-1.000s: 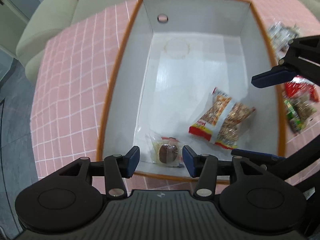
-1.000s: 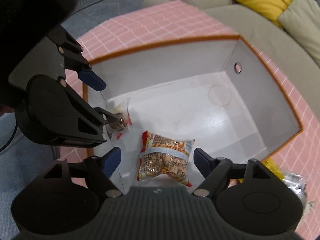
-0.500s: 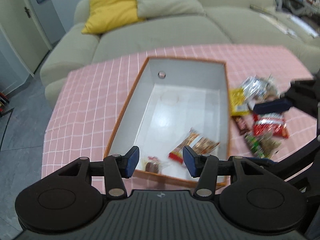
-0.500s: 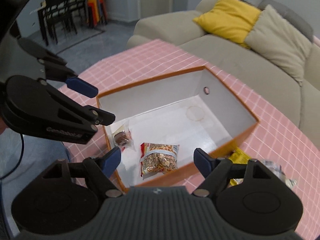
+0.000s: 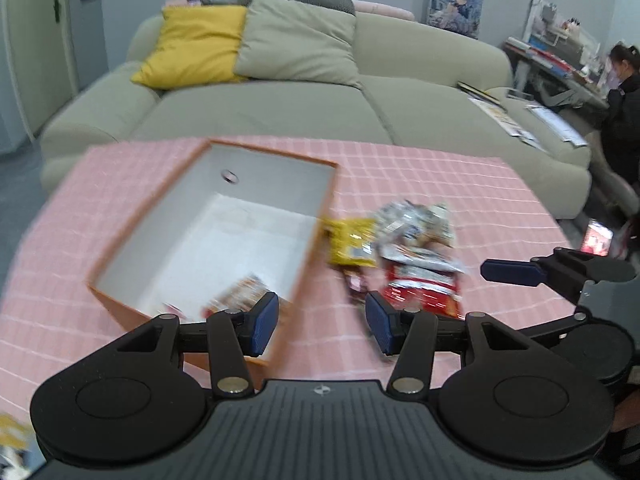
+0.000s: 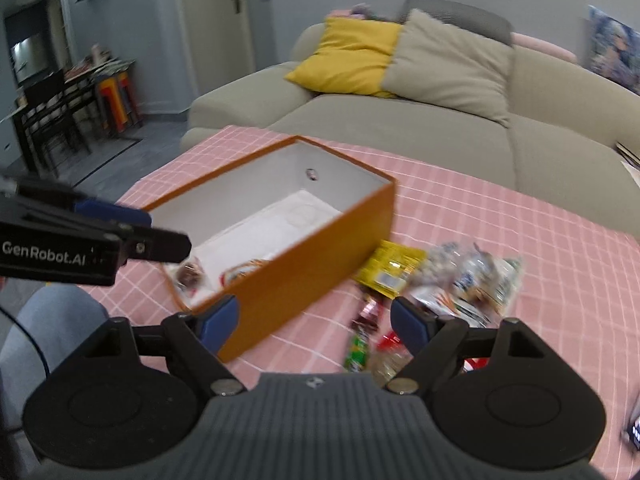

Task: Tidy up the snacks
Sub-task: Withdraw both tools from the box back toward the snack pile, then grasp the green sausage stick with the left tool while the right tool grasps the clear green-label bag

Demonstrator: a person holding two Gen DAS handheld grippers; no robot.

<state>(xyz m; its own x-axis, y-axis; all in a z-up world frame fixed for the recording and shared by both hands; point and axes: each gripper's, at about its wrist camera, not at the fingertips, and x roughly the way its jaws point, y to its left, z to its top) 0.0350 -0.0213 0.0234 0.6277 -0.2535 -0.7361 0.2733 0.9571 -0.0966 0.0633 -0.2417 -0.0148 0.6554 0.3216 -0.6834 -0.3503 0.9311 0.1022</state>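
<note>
An orange box (image 5: pixel 272 152) with a white inside stands on the pink checked tablecloth (image 5: pixel 440 184). In it lie an orange-red snack packet (image 5: pixel 240 296) and a round brown snack (image 6: pixel 190 276) in clear wrap. To the right of the box is a pile of snacks: a yellow packet (image 5: pixel 352 240), silvery packets (image 5: pixel 416 224), a red packet (image 5: pixel 424 292) and a green one (image 6: pixel 358 350). My left gripper (image 5: pixel 322 322) hangs open and empty over the box's near right corner. My right gripper (image 6: pixel 316 320) is empty, its jaws opening, above the box's orange wall (image 6: pixel 304 276) and the pile.
A beige sofa (image 5: pixel 360 92) with a yellow cushion (image 5: pixel 192 44) runs behind the table. A person (image 5: pixel 624 100) sits at the far right. A knee in blue cloth (image 6: pixel 52 320) is at the table's near left edge. Bare cloth lies beyond the pile.
Both grippers drew back and rose from above the box, turning toward the pile. The views now take in the sofa. The right jaws stand a little wider.
</note>
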